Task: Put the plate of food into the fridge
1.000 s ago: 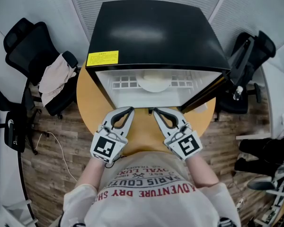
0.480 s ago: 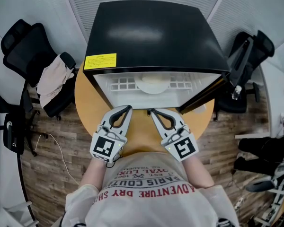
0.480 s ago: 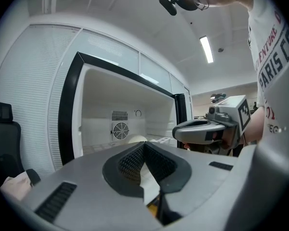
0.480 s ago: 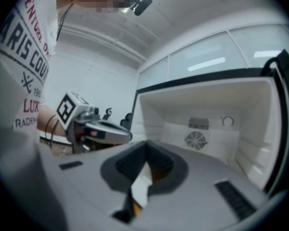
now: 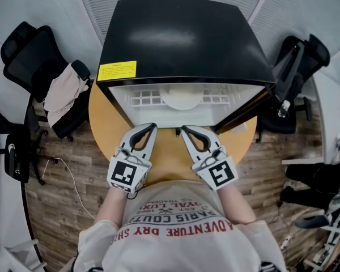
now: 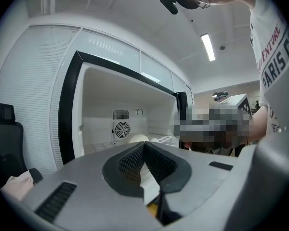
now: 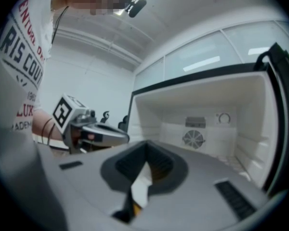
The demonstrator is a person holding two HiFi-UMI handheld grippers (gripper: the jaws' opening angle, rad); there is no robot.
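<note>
A black mini fridge (image 5: 181, 38) stands on the round wooden table (image 5: 105, 123) with its door (image 5: 242, 115) swung open to the right. Inside, a white plate of food (image 5: 182, 98) rests on the white wire shelf; in the left gripper view the plate (image 6: 137, 138) shows beneath the rear fan. My left gripper (image 5: 153, 126) and right gripper (image 5: 183, 130) hover side by side over the table just in front of the opening. Both are shut and hold nothing. The left gripper view shows the left gripper (image 6: 143, 146) with its jaws meeting, and the right gripper view shows the right gripper (image 7: 145, 146) likewise.
Black office chairs stand on both sides: one draped with a pale cloth (image 5: 62, 92) at the left, another (image 5: 297, 67) at the right behind the open door. A cable (image 5: 68, 177) runs over the wooden floor.
Both grippers have stayed shut and nearly still in front of the fridge, shifting only a little. The plate has not moved.
</note>
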